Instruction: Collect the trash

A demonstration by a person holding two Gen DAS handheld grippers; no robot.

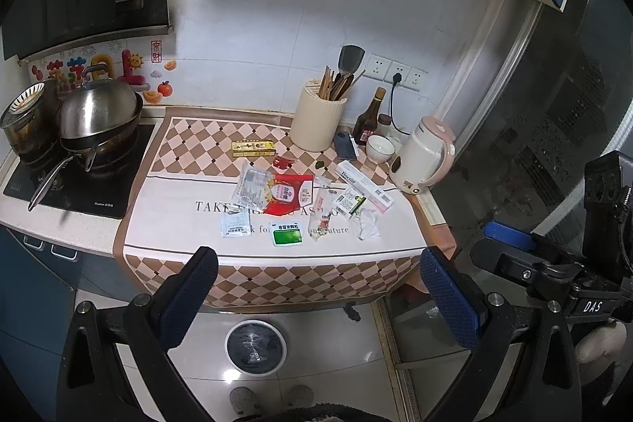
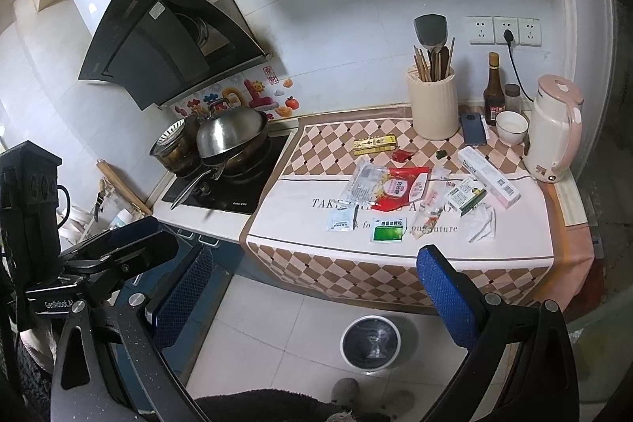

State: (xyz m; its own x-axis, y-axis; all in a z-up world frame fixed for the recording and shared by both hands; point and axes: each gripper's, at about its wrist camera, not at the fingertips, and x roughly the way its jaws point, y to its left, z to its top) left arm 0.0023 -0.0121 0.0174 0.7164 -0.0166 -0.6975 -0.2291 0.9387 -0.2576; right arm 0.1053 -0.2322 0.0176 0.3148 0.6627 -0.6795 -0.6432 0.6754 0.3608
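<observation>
Left gripper [image 1: 316, 263] jaws spread, right gripper [image 2: 312, 271] jaws spread, both empty, trash bin [image 1: 255, 346] on floor below counter's front edge, wrappers [image 1: 287, 193] mid-cloth, kettle [image 1: 423, 155] at right edge.

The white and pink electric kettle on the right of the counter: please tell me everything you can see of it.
The white and pink electric kettle stands upright at the right end of the counter, on the edge of the checked tablecloth. Its body looks like white plastic; lid and curved handle are pink, and the lid is closed. A small white bowl sits just beside it. No gripper touches it.
</observation>
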